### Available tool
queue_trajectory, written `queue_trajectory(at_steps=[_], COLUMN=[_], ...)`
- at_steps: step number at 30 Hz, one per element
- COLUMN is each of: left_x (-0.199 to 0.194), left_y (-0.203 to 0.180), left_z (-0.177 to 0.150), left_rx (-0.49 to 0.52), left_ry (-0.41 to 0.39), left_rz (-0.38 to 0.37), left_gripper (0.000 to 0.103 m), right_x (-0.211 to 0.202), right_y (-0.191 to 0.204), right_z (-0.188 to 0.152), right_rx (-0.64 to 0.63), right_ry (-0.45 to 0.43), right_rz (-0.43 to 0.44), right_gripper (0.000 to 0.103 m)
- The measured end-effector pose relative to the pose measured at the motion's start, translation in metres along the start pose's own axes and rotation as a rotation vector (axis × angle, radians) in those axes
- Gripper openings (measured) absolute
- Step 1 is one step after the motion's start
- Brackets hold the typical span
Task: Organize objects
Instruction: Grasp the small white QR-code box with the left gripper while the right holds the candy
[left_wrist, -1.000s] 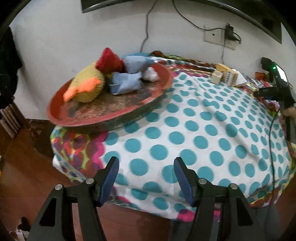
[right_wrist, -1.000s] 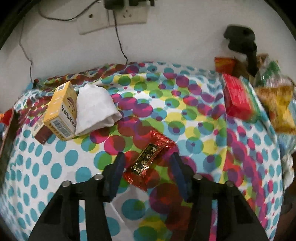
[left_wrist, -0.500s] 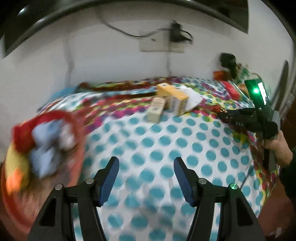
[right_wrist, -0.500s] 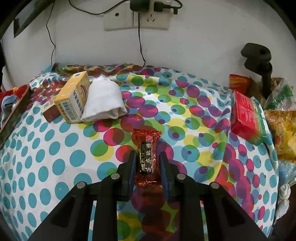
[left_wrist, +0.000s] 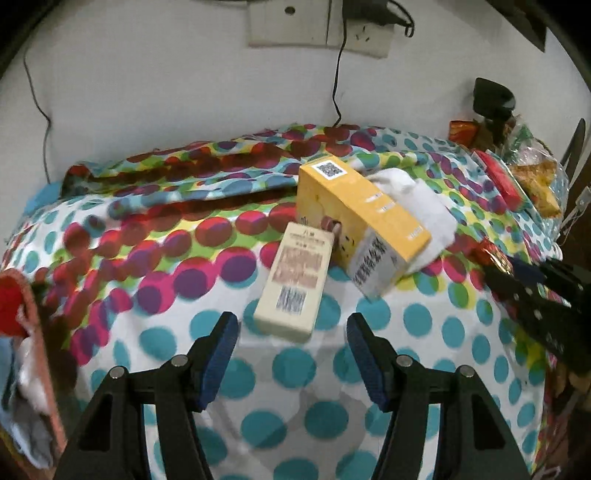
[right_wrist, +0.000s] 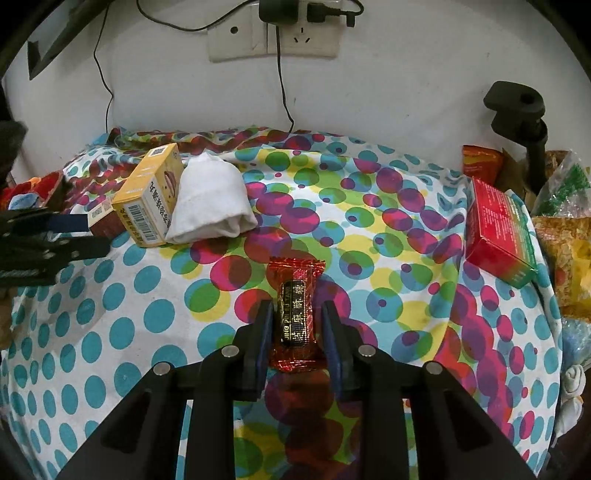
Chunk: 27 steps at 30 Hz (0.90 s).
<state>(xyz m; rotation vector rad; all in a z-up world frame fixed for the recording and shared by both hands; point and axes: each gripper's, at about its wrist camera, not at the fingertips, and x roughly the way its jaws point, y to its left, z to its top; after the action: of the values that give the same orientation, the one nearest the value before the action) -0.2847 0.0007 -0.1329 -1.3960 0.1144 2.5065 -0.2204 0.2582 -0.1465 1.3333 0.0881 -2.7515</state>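
Observation:
My right gripper (right_wrist: 297, 321) is shut on a red foil snack packet (right_wrist: 295, 314) and holds it just above the spotted cloth. My left gripper (left_wrist: 291, 339) is open, its fingers on either side of the near end of a cream box with a barcode (left_wrist: 293, 286). A yellow carton (left_wrist: 364, 221) leans on that box, with a folded white cloth (left_wrist: 424, 210) behind it. In the right wrist view the yellow carton (right_wrist: 151, 195), the white cloth (right_wrist: 210, 199) and the left gripper (right_wrist: 55, 229) are at the left.
A red box (right_wrist: 498, 229) and several snack bags (right_wrist: 565, 229) lie at the table's right edge. A black stand (right_wrist: 517, 107) rises at the back right. The tray rim with soft toys (left_wrist: 22, 310) is at the left. Wall sockets with cables (right_wrist: 277, 37) are behind.
My left gripper swung right from the tray and closed in on the cream box. My right gripper shut on the red packet and straightened it.

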Motion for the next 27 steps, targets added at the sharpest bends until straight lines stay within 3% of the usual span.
queue_trajectory(at_steps=[2, 5, 7, 8, 10, 11, 15, 27], left_x=[0.004, 0.008, 0.01, 0.01, 0.008, 0.007, 0.005, -0.011], left_y=[-0.005, -0.01, -0.015, -0.017, -0.021, -0.023, -0.029, -0.038], left_z=[0.004, 0.007, 0.006, 0.005, 0.003, 0.003, 0.001, -0.028], left_rx=[0.022, 0.024, 0.036, 0.046, 0.06, 0.062, 0.069, 0.016], left_ry=[-0.014, -0.032, -0.048, -0.053, -0.074, -0.074, -0.084, -0.089], left_rz=[0.038, 0.005, 0.024, 0.029, 0.014, 0.018, 0.043, 0.026], left_gripper=[0.063, 0.063, 0.063, 0.059, 0.035, 0.03, 0.03, 0.03], right_x=[0.0, 0.0, 0.0, 0.0, 0.0, 0.0, 0.0, 0.001], right_y=[0.0, 0.0, 0.001, 0.001, 0.001, 0.001, 0.001, 0.002], right_z=[0.0, 0.0, 0.0, 0.0, 0.0, 0.0, 0.0, 0.001], right_rx=[0.002, 0.0, 0.001, 0.002, 0.002, 0.002, 0.002, -0.002], right_ry=[0.0, 0.0, 0.0, 0.0, 0.0, 0.0, 0.0, 0.001], right_rz=[0.002, 0.0, 0.001, 0.0, -0.001, 0.0, -0.001, -0.005], right_gripper=[0.027, 0.027, 0.027, 0.027, 0.027, 0.027, 0.027, 0.028])
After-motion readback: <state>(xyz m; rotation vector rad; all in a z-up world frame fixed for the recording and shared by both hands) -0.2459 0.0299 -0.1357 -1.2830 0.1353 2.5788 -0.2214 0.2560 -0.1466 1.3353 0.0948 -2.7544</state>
